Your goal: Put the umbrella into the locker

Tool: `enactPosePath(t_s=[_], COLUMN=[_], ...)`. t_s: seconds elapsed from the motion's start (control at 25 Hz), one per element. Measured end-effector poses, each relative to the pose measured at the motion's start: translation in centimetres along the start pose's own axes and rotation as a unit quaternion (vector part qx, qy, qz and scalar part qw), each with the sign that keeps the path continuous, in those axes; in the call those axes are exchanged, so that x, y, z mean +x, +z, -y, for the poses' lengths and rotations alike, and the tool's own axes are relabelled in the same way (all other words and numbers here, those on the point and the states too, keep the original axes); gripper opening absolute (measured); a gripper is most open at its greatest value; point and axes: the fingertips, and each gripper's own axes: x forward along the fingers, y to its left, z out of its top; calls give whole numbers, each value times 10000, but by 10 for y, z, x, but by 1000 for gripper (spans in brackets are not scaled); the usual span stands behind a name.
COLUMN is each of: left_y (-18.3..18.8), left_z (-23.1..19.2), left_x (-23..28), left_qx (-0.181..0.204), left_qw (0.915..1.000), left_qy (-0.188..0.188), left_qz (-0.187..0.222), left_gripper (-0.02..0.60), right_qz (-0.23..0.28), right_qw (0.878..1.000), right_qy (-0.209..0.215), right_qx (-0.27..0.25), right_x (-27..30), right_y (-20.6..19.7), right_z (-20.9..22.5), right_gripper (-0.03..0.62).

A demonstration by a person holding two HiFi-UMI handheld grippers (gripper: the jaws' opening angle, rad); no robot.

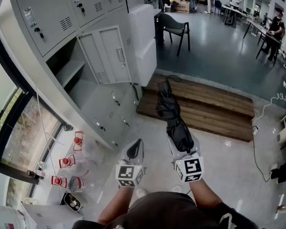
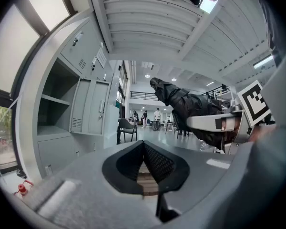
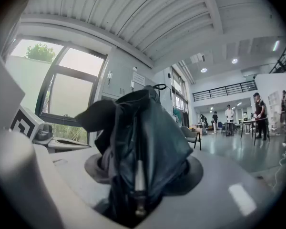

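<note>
My right gripper [image 1: 180, 140] is shut on a folded black umbrella [image 1: 170, 112], held level with its tip pointing away from me. In the right gripper view the umbrella [image 3: 140, 142] fills the space between the jaws and hides them. Beside it on the left, my left gripper [image 1: 135, 148] is shut and holds nothing; its tips meet in the left gripper view [image 2: 143, 147]. The grey locker bank stands to the left, with one compartment [image 1: 69, 69] open and its door [image 1: 107, 54] swung outward. From the left gripper view the open compartment [image 2: 55, 109] is left of the umbrella [image 2: 188, 105].
A low wooden platform [image 1: 207, 109] lies on the floor ahead. A dark chair [image 1: 175, 28] stands beyond the lockers. Small red-and-white objects [image 1: 66, 163] sit by the window at the left. A white cable [image 1: 258, 123] runs along the floor at the right. People stand at tables far back.
</note>
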Motion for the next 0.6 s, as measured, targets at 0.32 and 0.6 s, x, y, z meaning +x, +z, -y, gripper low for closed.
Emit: enactPosePath(t_s=[0.32, 0.6], left_y=[1, 2], left_z=[-6, -22], left_x=[1, -3], left_qx=[9, -23], left_qw=[10000, 10000], left_qy=[7, 67], left_qz=[33, 50], left_gripper=[5, 5], right_qz=[-25, 24], right_qw=[10000, 9995], right_qy=[84, 273], right_qx=[-5, 128], right_x=[4, 11], right_y=[-3, -2], right_z=[-6, -20], right_gripper=[230, 232])
